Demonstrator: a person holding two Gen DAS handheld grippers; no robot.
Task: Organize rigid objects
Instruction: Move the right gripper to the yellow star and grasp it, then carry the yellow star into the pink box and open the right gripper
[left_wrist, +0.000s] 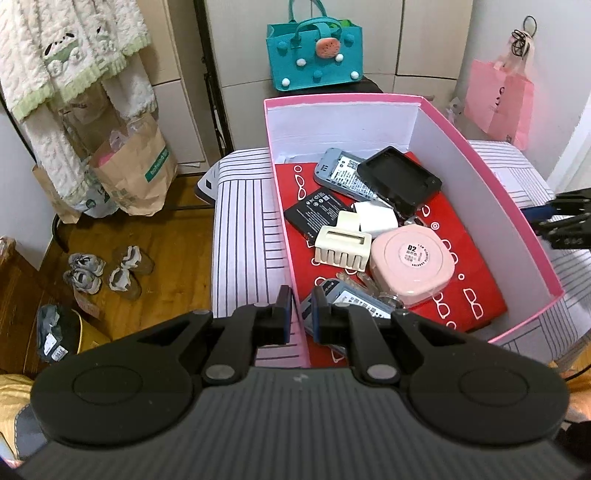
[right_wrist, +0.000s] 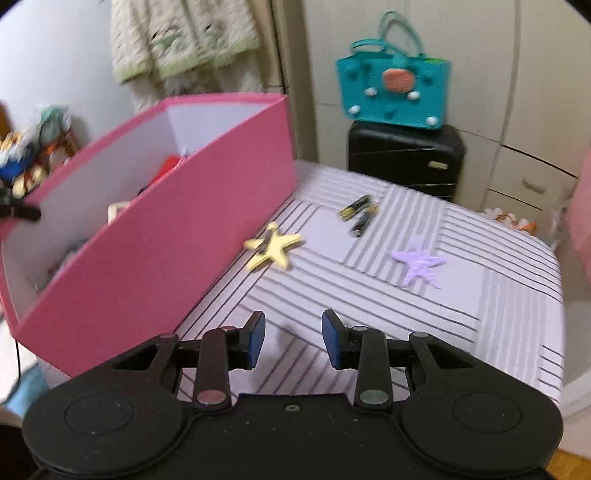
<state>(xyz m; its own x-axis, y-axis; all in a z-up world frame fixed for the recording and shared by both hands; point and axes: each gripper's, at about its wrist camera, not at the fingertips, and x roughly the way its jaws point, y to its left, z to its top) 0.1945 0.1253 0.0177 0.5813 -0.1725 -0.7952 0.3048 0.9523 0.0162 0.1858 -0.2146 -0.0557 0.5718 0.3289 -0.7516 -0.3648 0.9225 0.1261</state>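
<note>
Pink box sits on the striped cushion, its near wall clamped by the left gripper, likely to steady it. Outside, the right gripper, jaws opening and empty, faces 2 stars, seemingly batteries.

1. The place was a lived-in room of a home, most likely a bedroom or a storage corner.
2. A knitted garment in cream and green hung at one side, above brown paper shopping bags standing on a wooden floor.
3. Two pairs of worn shoes lay loose on that floor.
4. Pale built-in cupboards with drawers lined the far wall.
5. A teal felt handbag sat on top of a black suitcase.
6. A pink carrier bag hung from a hook.
7. A surface covered in striped fabric carried a pink box of household oddments.
</note>
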